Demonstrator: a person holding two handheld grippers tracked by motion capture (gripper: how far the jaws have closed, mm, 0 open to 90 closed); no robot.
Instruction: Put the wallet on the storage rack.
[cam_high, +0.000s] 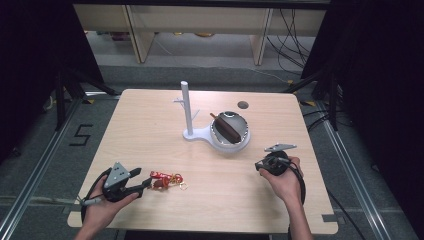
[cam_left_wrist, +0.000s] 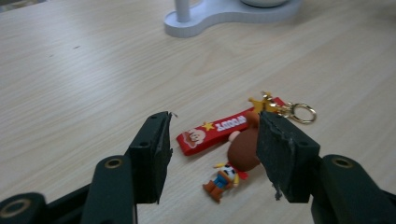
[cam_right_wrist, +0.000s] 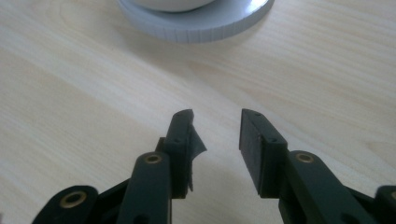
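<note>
My left gripper (cam_left_wrist: 212, 140) hangs open over the keychain (cam_left_wrist: 233, 140); my right gripper (cam_right_wrist: 217, 135) holds nothing.

In the left gripper view my jaws stand wide apart, the red strap and little cowboy figure lying on the table (cam_high: 150, 125) between them, untouched, with the gold ring (cam_left_wrist: 302, 112) at about two o'clock. In the high view the keychain lies at three o'clock of my left gripper. My right jaws are parted a little over bare wood, the white stand (cam_right_wrist: 196, 23) at twelve o'clock.

Red keychain strap (cam_left_wrist: 215, 131) with white lettering and yellow star — brown-hatted figure (cam_left_wrist: 236, 161), gold ring (cam_left_wrist: 302, 113), pale wood-grain table (cam_left_wrist: 93, 70)
</note>
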